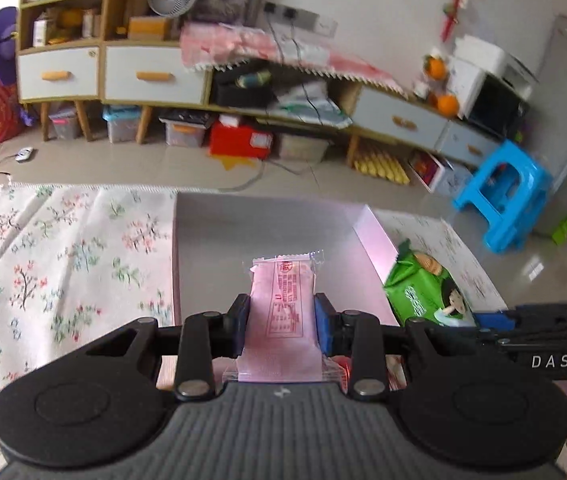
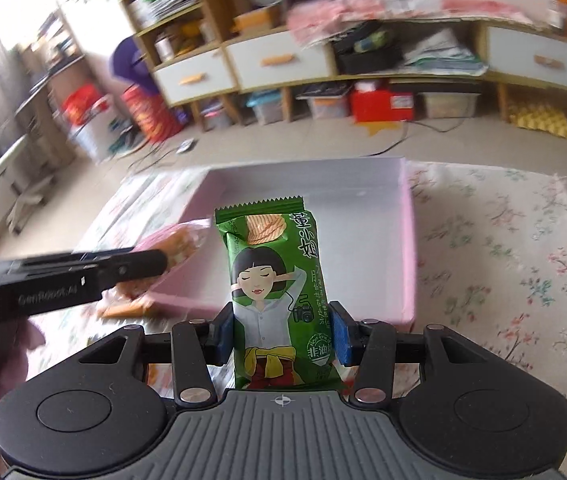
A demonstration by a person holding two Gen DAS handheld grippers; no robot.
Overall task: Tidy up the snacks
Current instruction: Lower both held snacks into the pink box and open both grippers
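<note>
two tools gripping snack pkts.

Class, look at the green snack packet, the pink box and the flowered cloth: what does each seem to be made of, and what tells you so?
Green snack packet: probably glossy plastic film, with a zigzag-cut sealed top edge.
Pink box: likely matte card or thin plastic, with flat, straight, thin walls.
Flowered cloth: woven fabric, matte, with a printed pattern and fringed edge.

Left gripper: pointing downward, pads clamped on a packet. Right gripper: likewise angled down, clamped.
</note>
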